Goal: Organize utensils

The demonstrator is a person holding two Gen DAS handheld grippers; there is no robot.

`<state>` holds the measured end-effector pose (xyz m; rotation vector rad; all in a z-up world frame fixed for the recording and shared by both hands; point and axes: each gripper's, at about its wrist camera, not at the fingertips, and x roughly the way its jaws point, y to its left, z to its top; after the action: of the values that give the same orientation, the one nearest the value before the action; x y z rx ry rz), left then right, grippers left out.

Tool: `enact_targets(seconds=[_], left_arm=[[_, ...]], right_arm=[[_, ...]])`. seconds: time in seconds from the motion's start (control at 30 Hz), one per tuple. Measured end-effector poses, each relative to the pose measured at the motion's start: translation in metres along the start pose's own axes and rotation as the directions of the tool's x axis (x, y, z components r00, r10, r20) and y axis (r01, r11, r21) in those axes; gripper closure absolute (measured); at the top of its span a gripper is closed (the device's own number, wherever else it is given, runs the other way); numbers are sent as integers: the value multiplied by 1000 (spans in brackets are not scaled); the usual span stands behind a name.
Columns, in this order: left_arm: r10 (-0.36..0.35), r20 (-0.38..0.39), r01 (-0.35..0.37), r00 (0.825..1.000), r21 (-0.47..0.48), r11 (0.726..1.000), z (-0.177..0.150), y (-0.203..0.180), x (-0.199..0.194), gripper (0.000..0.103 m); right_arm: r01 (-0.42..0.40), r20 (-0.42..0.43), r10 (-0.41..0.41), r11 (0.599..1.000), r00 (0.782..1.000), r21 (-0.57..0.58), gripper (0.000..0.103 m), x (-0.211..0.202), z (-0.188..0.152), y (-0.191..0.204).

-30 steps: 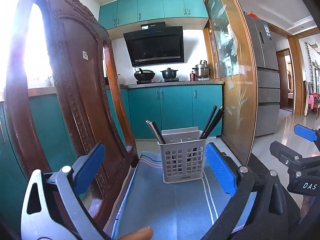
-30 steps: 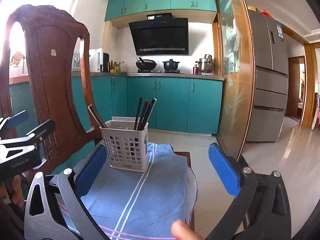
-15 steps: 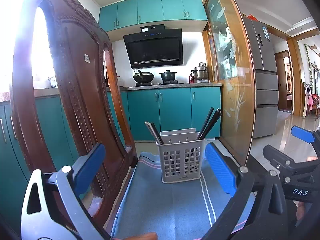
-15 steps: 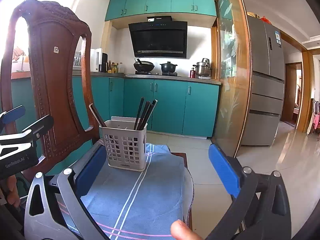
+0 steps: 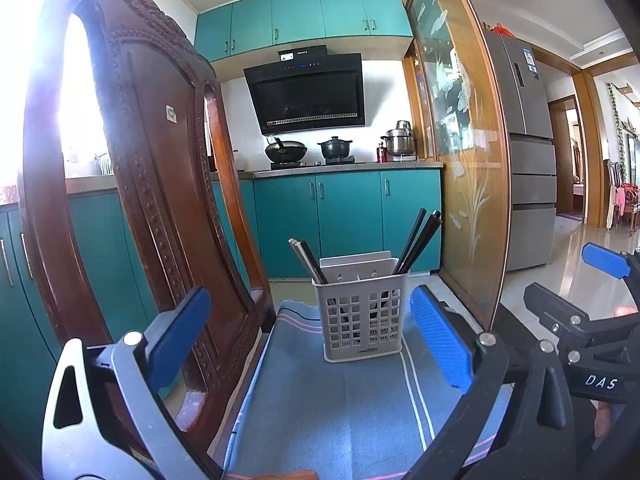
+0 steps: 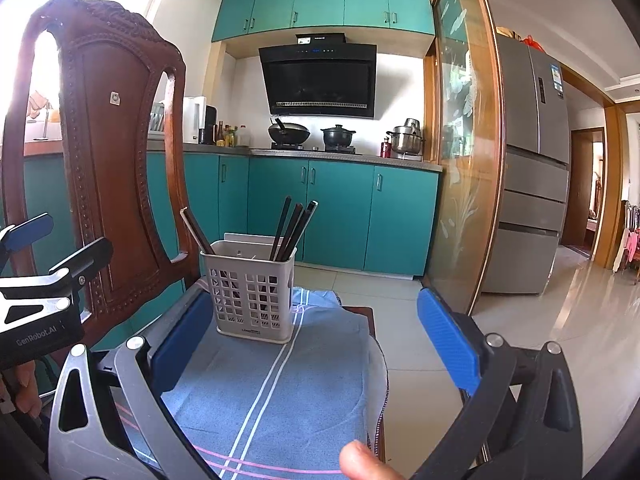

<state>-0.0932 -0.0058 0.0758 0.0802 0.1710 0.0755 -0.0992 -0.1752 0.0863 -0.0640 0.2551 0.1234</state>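
A grey slotted utensil basket [image 5: 362, 318] stands upright on a blue cloth [image 5: 340, 404]. Dark chopsticks [image 5: 418, 242] lean in its right side and a few more [image 5: 308, 260] in its left side. It also shows in the right wrist view [image 6: 250, 294] with its chopsticks [image 6: 292, 230]. My left gripper [image 5: 308, 340] is open and empty, a little short of the basket. My right gripper [image 6: 316, 344] is open and empty, to the right of the basket and short of it. Each gripper shows at the edge of the other's view.
A carved wooden chair back [image 5: 152, 184] rises close on the left of the cloth [image 6: 280, 392]. The small table's right edge [image 6: 376, 360] drops to a tiled floor [image 6: 520, 340]. A glass sliding door [image 5: 460, 184] stands to the right, teal kitchen cabinets [image 5: 344, 220] behind.
Both grippers have drawn back and lifted slightly, so the basket looks a little smaller and lower. Both stay open. The basket and chopsticks have not moved.
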Motion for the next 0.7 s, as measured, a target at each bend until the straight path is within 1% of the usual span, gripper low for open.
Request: enact_targets(seconds=[0.7], left_arm=[[0,-3,0,1000,-3,1000,-2,0,-2,3]], right_arm=[[6,3,-6,1000,1000,11,3,-2,-2,-3]])
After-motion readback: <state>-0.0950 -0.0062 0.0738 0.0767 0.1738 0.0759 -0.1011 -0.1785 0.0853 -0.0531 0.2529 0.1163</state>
